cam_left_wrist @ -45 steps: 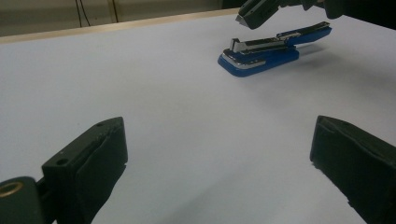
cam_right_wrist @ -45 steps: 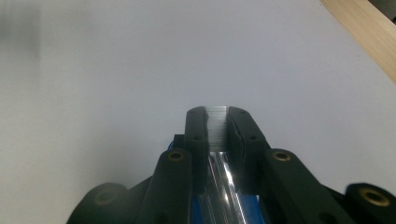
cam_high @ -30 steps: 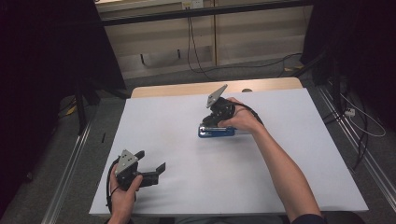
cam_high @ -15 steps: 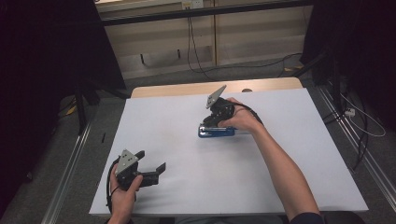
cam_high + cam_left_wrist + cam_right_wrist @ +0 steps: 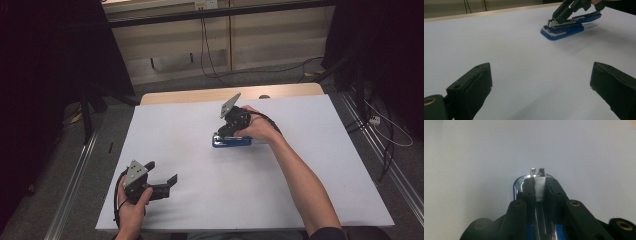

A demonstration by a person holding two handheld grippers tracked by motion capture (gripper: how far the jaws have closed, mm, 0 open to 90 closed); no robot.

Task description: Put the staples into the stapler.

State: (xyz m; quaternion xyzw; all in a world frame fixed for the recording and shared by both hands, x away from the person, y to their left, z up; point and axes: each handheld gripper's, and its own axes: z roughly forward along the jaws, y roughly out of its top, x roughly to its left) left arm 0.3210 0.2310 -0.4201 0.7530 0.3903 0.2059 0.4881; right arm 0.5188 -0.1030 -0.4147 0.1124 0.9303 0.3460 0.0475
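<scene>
A blue stapler (image 5: 231, 141) lies flat near the middle of the white tabletop (image 5: 300, 200), a little toward the far side; its base is a rounded, glossy blue slab with a bright metal plate at the nose, and its blue top arm is lifted at a shallow angle over a silvery staple channel. The right gripper (image 5: 226, 132) comes down on it from above, and its two matte black jaws are closed on the metal staple channel, one pad pressed to each side, as the right gripper view shows with the ribbed row of staples (image 5: 539, 188) shining between them. In the left gripper view the same stapler (image 5: 570, 25) sits in the far right corner with the black jaws clamped on its front end. The left gripper (image 5: 162, 179) rests near the near left edge of the tabletop, well apart from the stapler, its blocky black jaws wide apart with nothing but smooth white surface between them. A grey three-cornered plate tops each gripper.
</scene>
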